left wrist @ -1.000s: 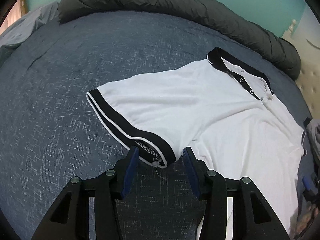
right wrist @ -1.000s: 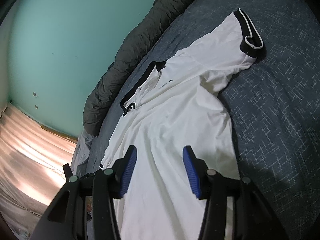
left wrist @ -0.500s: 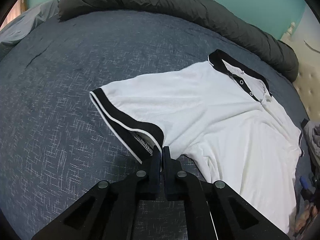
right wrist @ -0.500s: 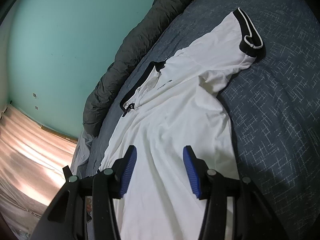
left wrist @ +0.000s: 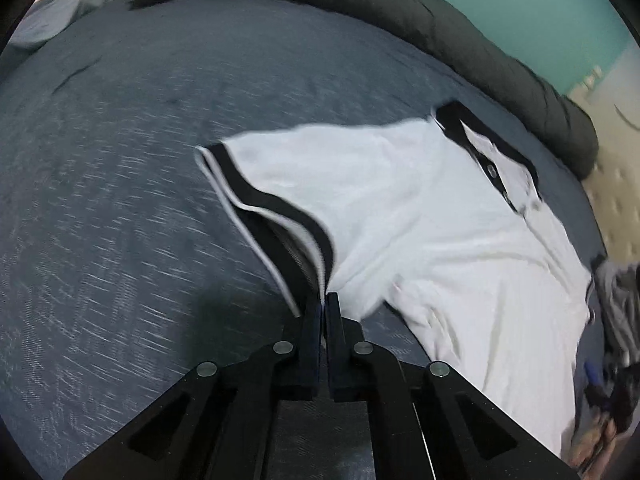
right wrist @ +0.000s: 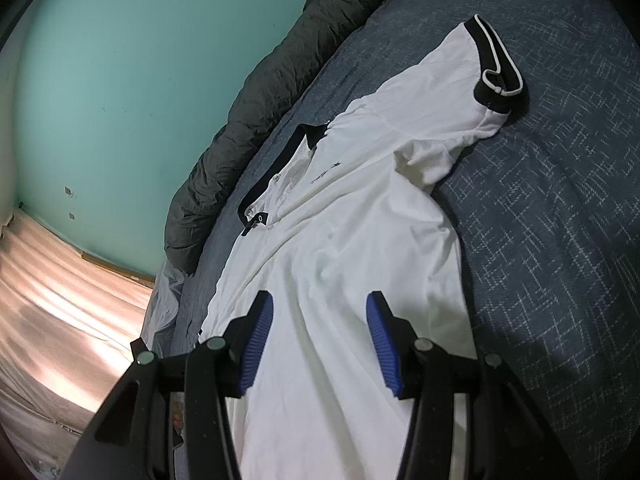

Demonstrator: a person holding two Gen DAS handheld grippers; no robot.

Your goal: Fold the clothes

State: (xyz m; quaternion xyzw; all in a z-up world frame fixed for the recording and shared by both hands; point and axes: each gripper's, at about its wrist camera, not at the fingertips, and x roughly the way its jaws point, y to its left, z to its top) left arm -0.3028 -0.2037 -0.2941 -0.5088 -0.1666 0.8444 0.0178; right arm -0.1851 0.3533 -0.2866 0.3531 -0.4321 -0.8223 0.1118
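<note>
Matt white cloth shirt (left wrist: 400, 208), rough woven bedspread (left wrist: 120, 160)

We find no text, label, brand, number or sign that we can read in either view. The only candidate is a small dark mark on the chest of the white polo shirt (right wrist: 352, 216), just beside the button placket in the right wrist view; we see it as a short dark squiggle, too small and too smeared for us to tell whether it is lettering or a logo. In the left wrist view the shirt (left wrist: 420, 216) is blurred and we make out no print on it.
</note>
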